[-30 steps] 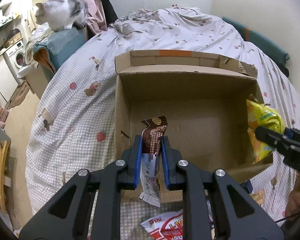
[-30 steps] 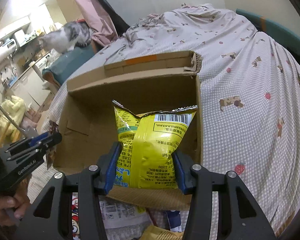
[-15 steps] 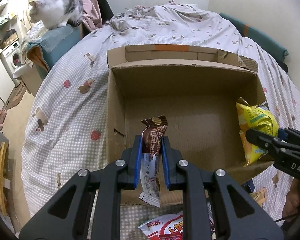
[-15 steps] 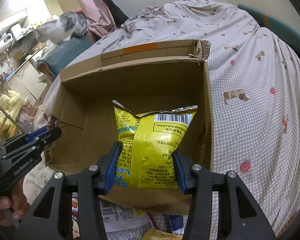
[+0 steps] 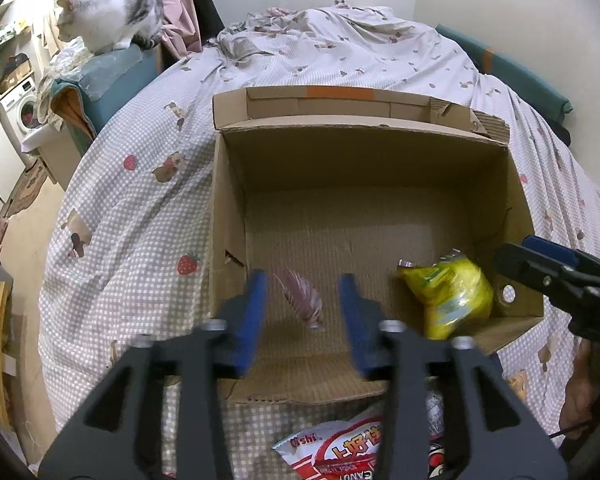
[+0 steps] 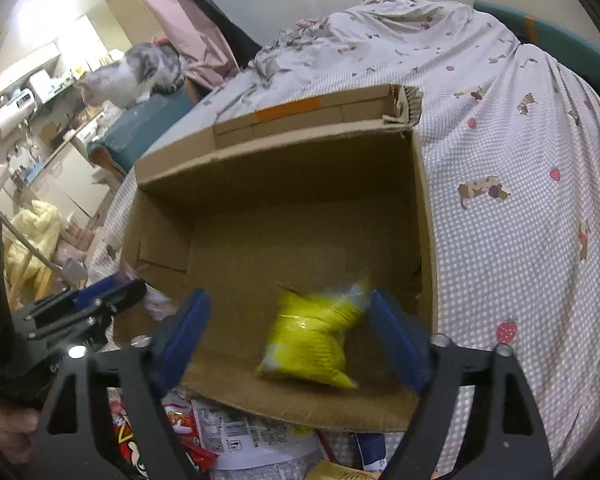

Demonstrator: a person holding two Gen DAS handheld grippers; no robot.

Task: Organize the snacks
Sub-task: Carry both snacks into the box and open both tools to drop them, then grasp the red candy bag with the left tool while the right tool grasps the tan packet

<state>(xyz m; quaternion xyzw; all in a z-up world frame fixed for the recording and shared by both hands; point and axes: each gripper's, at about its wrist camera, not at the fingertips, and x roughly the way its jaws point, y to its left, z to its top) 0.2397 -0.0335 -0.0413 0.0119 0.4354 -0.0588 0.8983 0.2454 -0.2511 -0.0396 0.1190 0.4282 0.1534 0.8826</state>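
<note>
Cat (image 5: 112, 20): sitting at upper left of the left wrist view, on a teal cushion (image 5: 112, 76). Bedspread (image 5: 140, 208): lying under everything, checked, printed with strawberries. Box (image 5: 228, 208): sitting open at frame centre, flaps up. Left gripper (image 5: 303, 304): hanging over the box's near edge at lower centre, jaws standing wide, gripping nothing. Brown bar (image 5: 300, 296): showing blurred between those fingers, touching neither, inside the box. Red packet (image 5: 336, 452): lying at the bottom edge, outside the box. Yellow bag (image 5: 448, 296): lying blurred in the box's near right corner. Right gripper (image 6: 296, 336): hanging above the bag, jaws standing wide, gripping nothing.
</note>
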